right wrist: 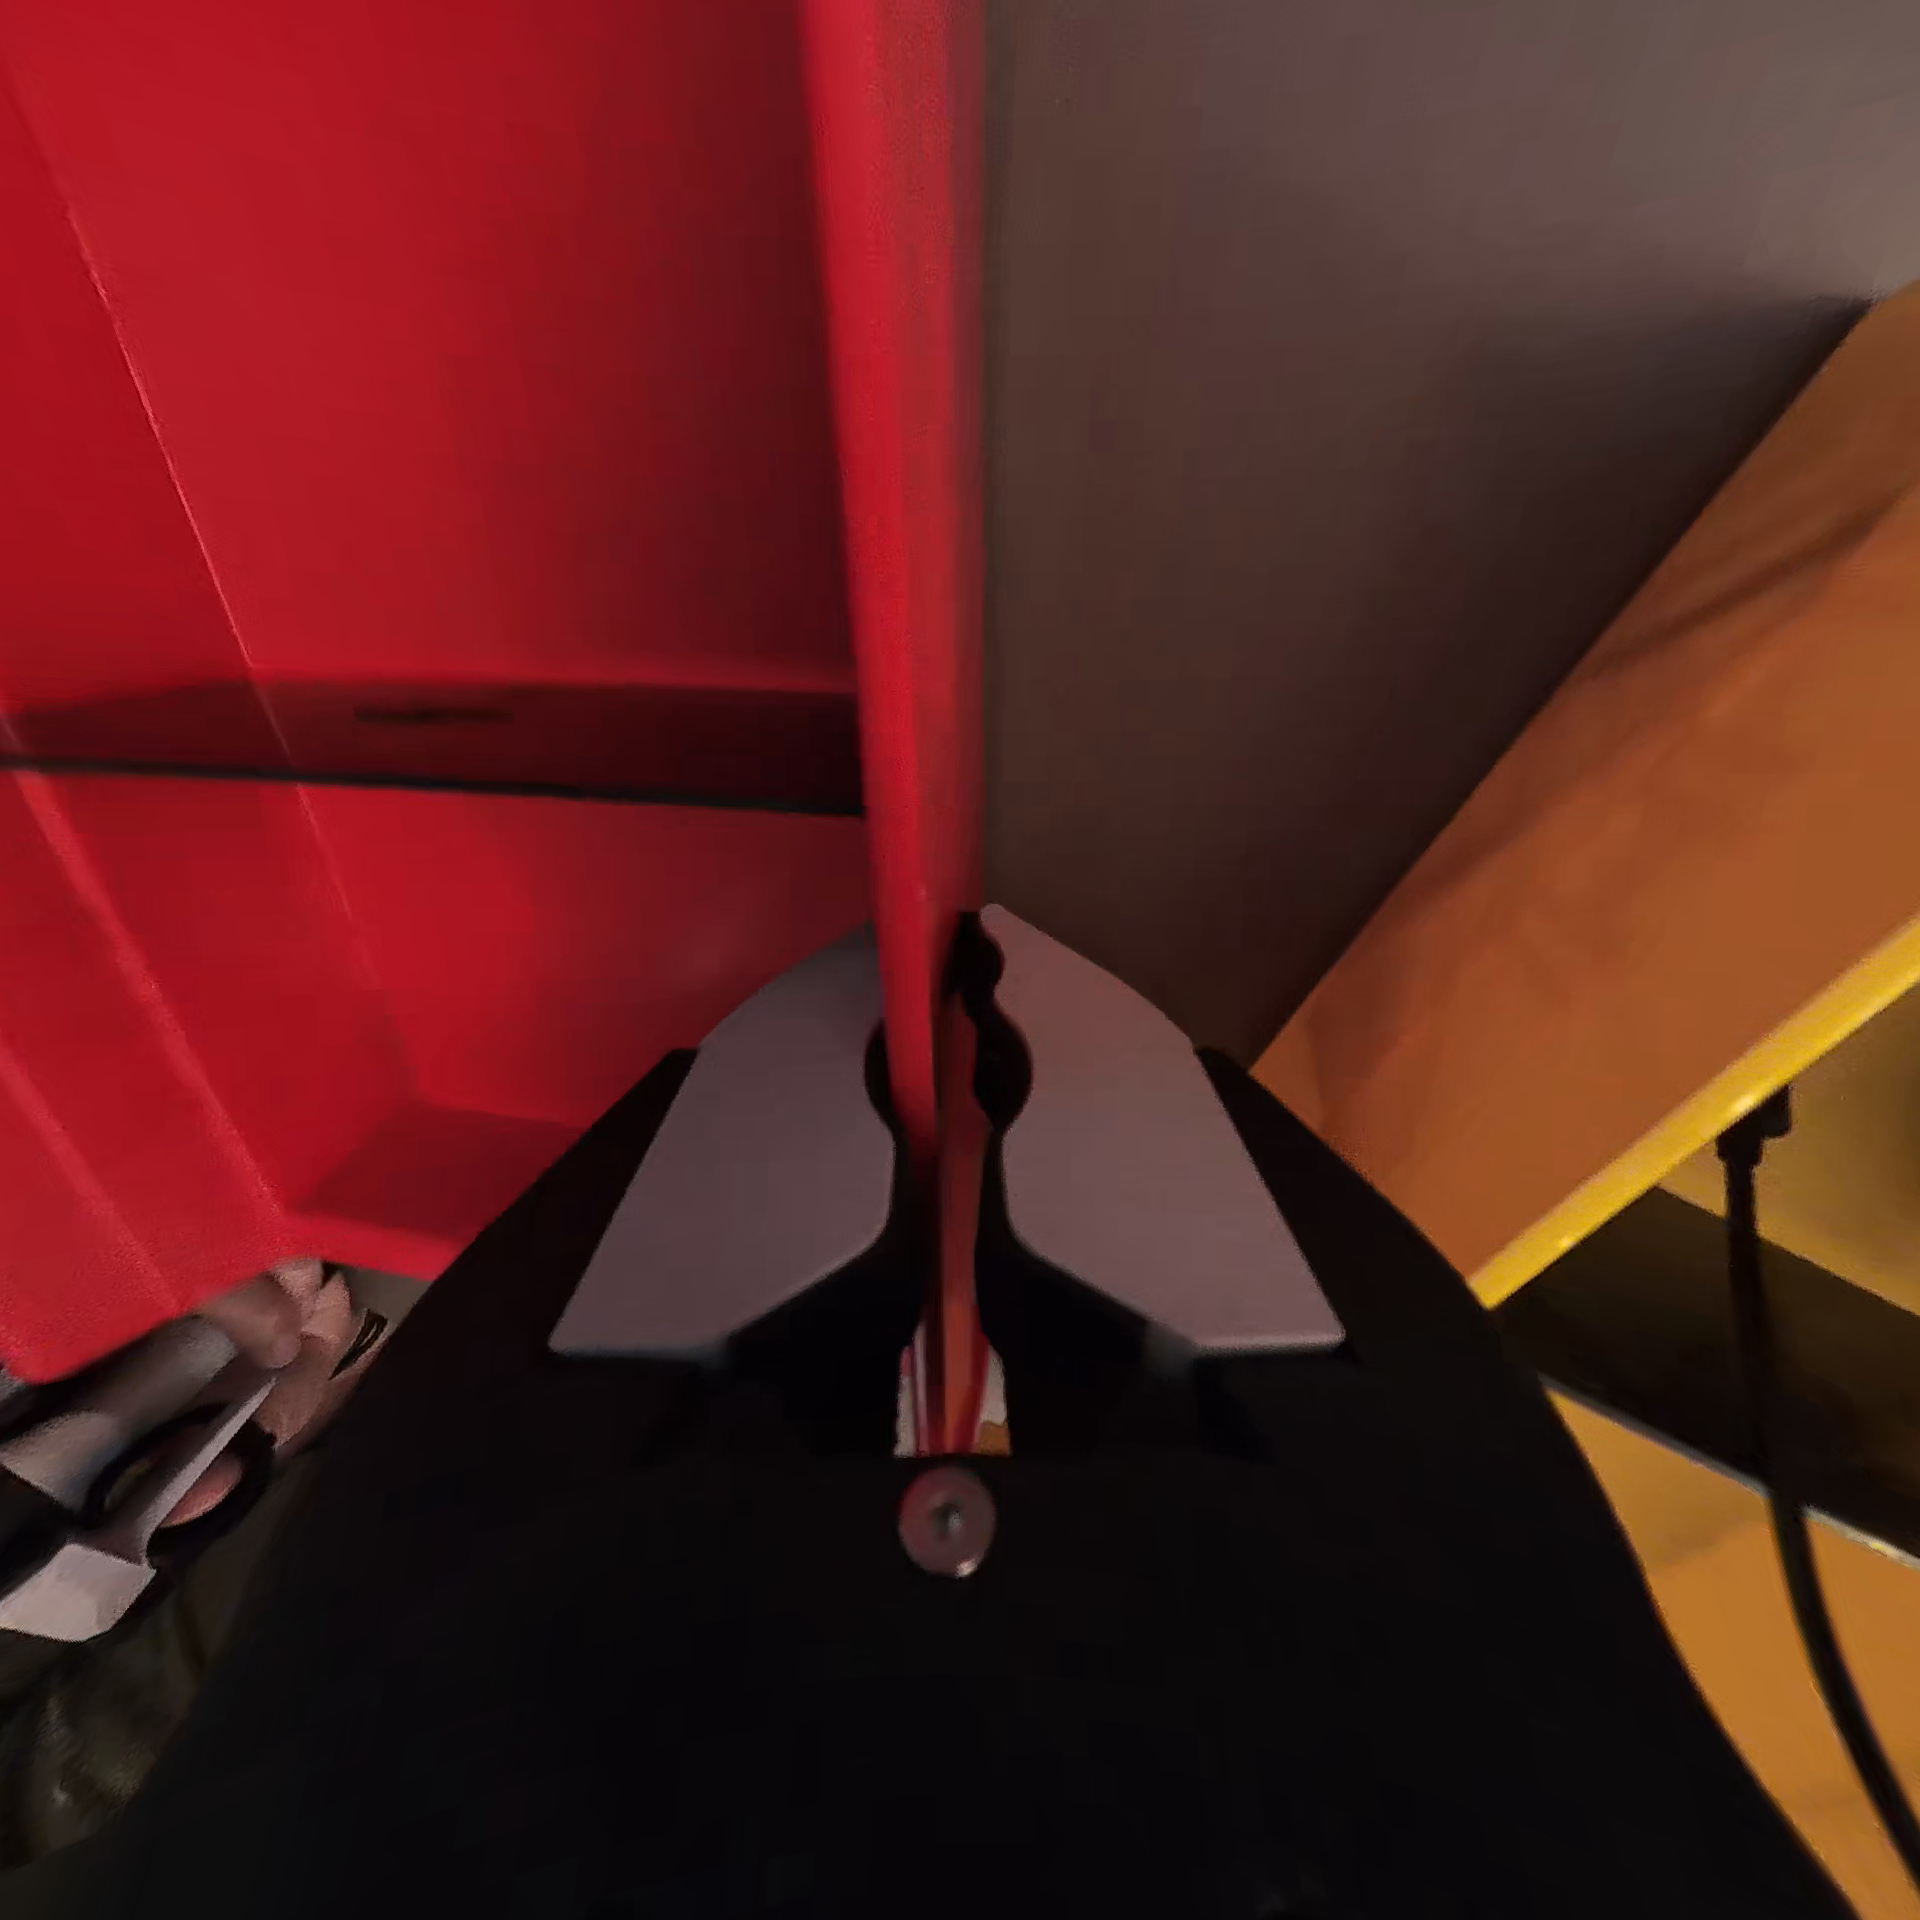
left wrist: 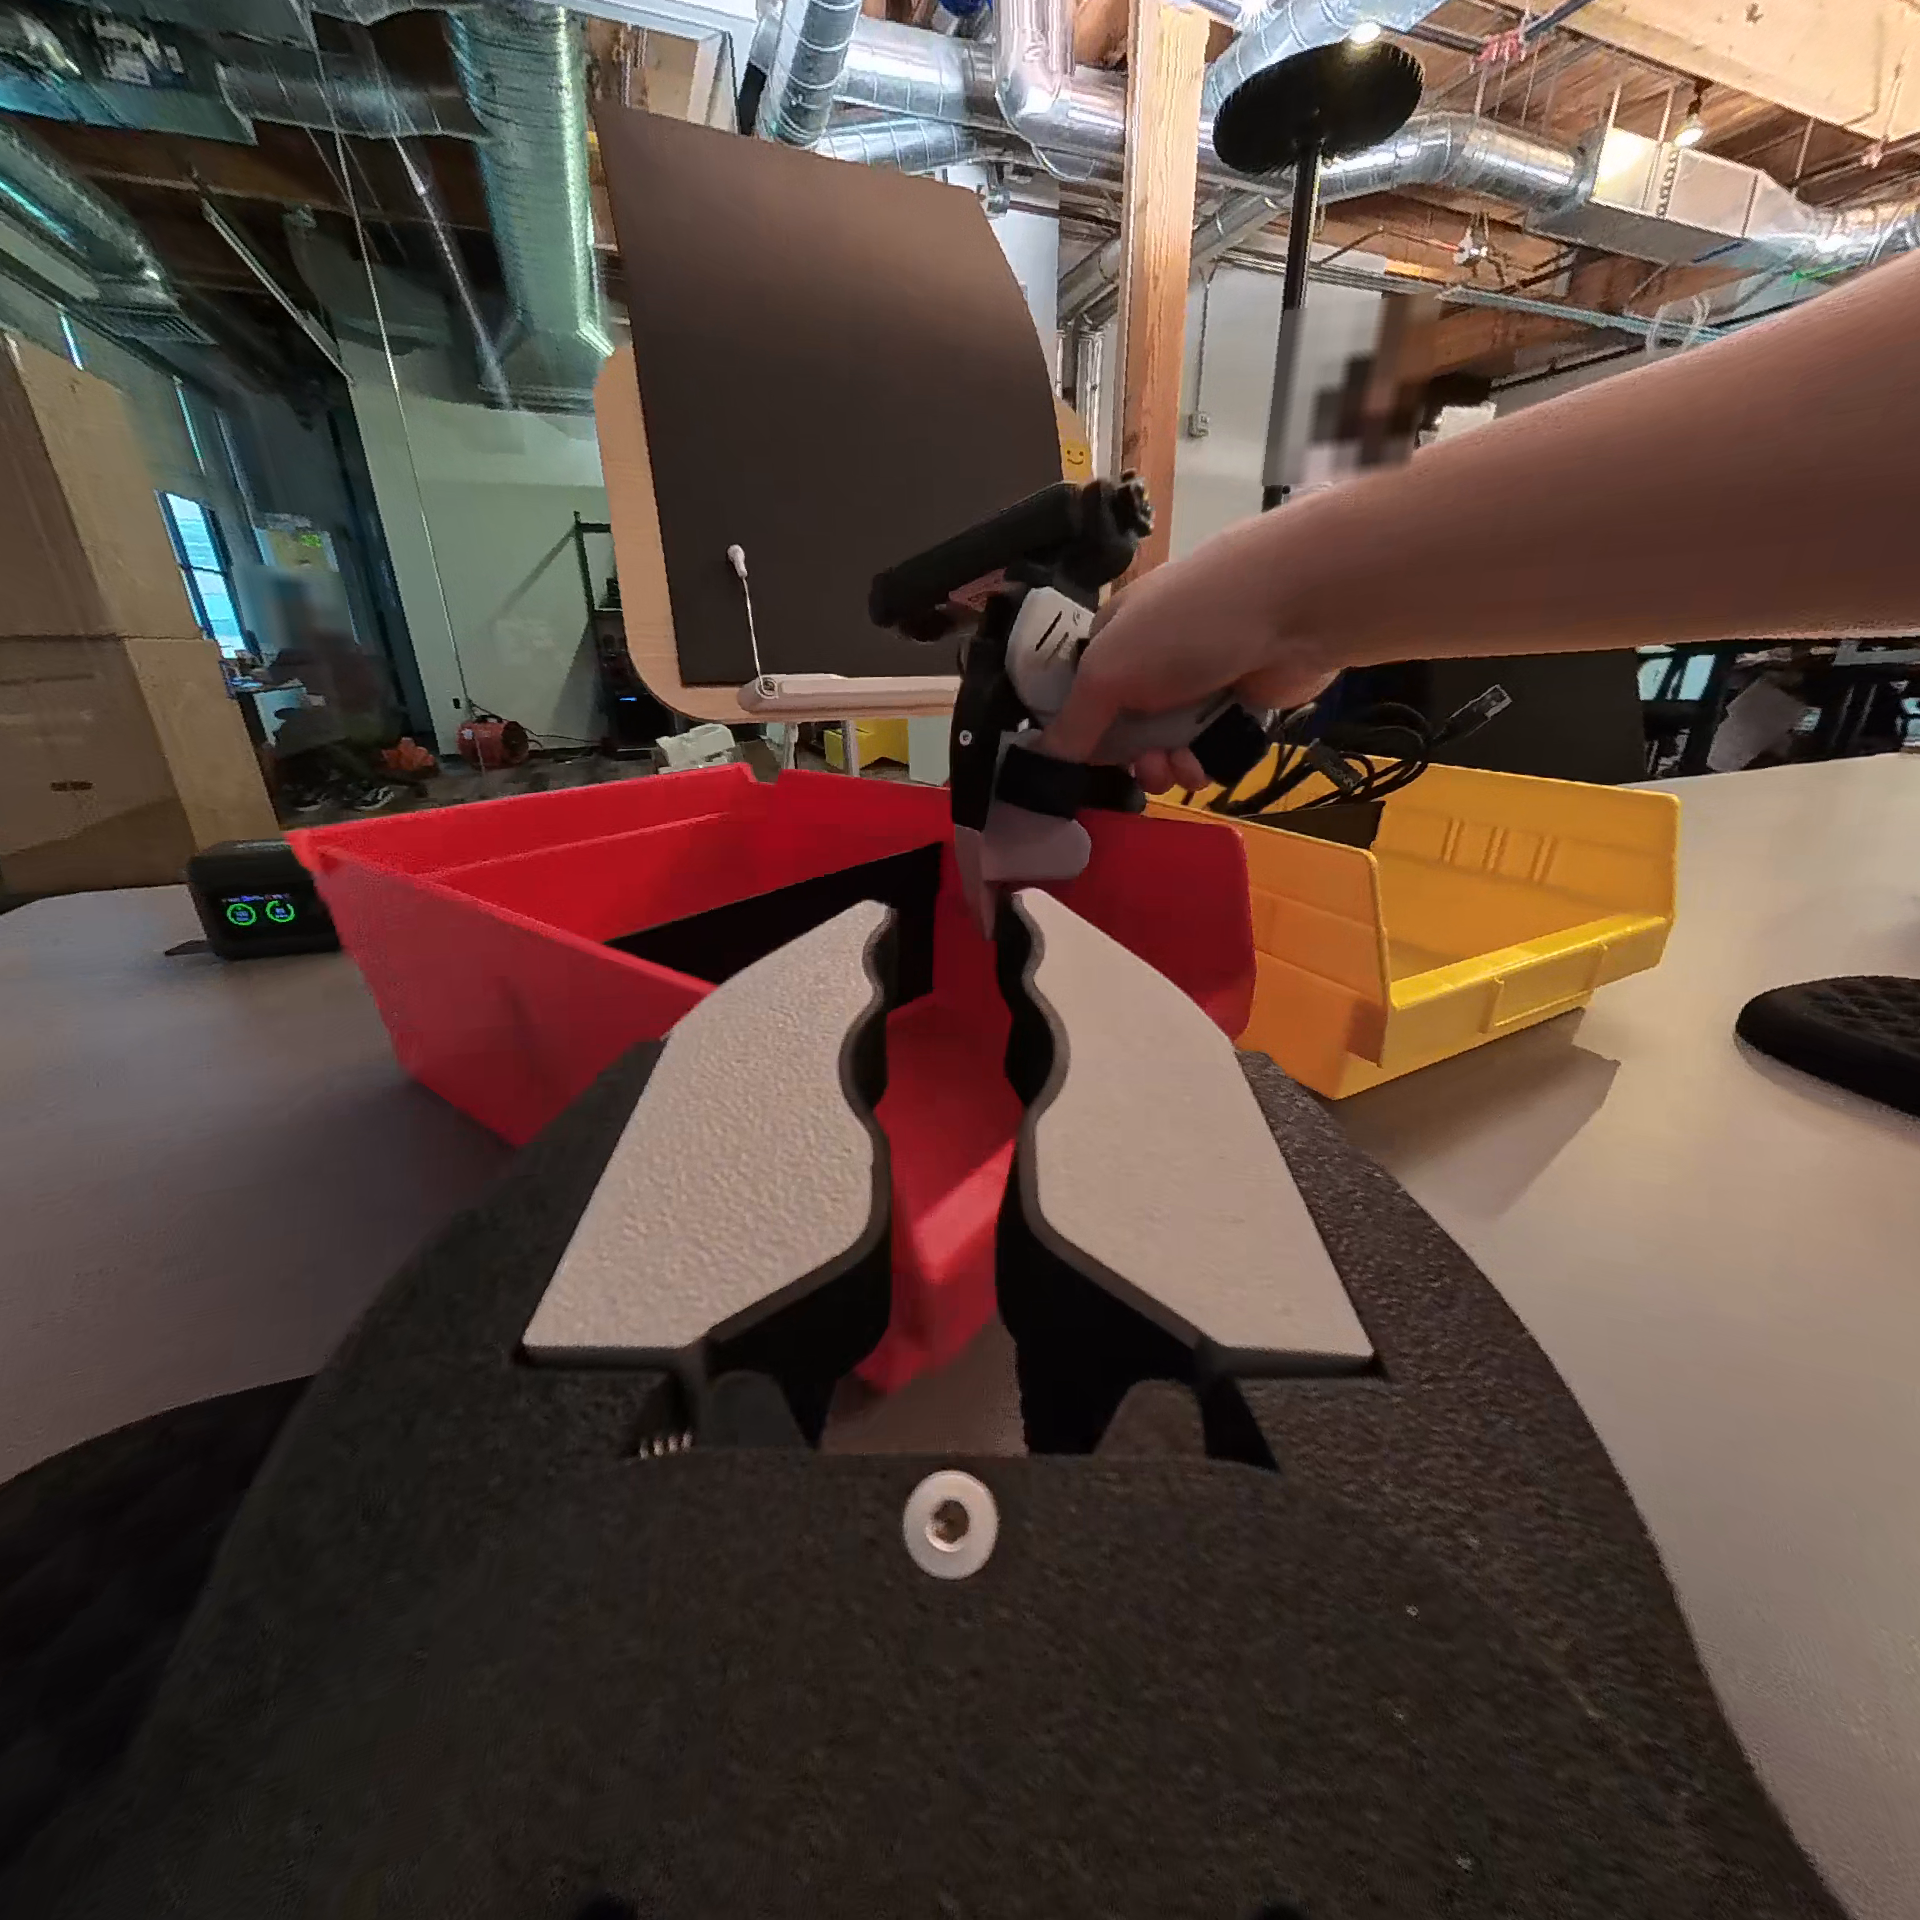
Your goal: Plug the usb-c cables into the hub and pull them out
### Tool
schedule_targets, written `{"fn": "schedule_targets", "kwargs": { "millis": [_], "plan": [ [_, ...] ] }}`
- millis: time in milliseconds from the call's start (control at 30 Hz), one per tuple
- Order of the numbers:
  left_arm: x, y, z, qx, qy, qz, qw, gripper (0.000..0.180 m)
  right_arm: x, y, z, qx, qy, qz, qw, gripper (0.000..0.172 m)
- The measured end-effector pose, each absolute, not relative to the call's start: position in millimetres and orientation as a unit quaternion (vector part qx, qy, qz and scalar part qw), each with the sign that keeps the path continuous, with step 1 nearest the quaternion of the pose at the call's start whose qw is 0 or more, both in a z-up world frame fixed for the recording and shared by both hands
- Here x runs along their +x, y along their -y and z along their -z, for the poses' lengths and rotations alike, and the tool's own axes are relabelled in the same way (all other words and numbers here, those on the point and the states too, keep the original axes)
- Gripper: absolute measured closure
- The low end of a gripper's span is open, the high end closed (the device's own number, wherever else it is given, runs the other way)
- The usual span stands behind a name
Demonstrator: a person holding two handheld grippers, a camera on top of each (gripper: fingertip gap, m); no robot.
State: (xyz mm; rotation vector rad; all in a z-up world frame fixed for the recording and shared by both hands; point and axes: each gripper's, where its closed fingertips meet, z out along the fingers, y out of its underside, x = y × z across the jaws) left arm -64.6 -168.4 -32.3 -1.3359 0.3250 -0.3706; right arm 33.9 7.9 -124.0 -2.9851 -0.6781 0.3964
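The left gripper point(left wrist: 945, 935) fills the near half of its view, its two grey fingers point(left wrist: 748, 1122) parted by a narrow gap with nothing between the pads; through the gap shows the inside of the red bin point(left wrist: 499, 956), whose near corner lies just past the fingertips at 12 o'clock. The bin stands on the pale grey surface point(left wrist: 156, 1143), with a dark flat thing lying inside it against the far wall. At the bin's right wall, toward 1 o'clock, the right gripper point(right wrist: 940, 966) comes down from above, carried by a hand point(left wrist: 1174, 665), and its fingers are closed on the rim of that wall, one finger inside the bin and one outside, both pads pressed to the red plastic. At 2 o'clock beyond the red bin sits the yellow bin point(left wrist: 1475, 935), just beside it with a strip of surface between; black cables point(left wrist: 1340, 758) spill over its far rim. The hub cannot be made out with certainty. At 9 o'clock a small black device point(left wrist: 260, 904) with a lit screen rests on the surface.
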Motion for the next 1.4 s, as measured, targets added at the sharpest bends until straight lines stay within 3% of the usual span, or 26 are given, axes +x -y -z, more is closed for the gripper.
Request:
{"fn": "schedule_targets", "kwargs": {
  "millis": [300,500,833,1233,1400],
  "plan": [
    [-67,170,30,-0.606,-0.145,0.165,0.764,0.162,40,-16,101,-0.957,0.269,-0.108,0.000,0.165],
    [-83,171,27,-0.601,-0.111,0.155,0.776,0.171,60,-21,46,-0.952,0.264,-0.156,0.002,0.165],
    [-69,167,32,-0.611,-0.147,0.128,0.767,0.168,243,-37,-62,-0.936,0.165,-0.281,0.130,0.166],
    [-42,153,48,-0.640,-0.220,0.020,0.736,0.161,467,12,-17,-0.910,-0.063,-0.291,0.288,0.165],
    [-12,134,37,-0.695,-0.213,0.123,0.675,0.146,509,29,8,-0.896,-0.119,-0.262,0.337,0.165]
  ]
}}
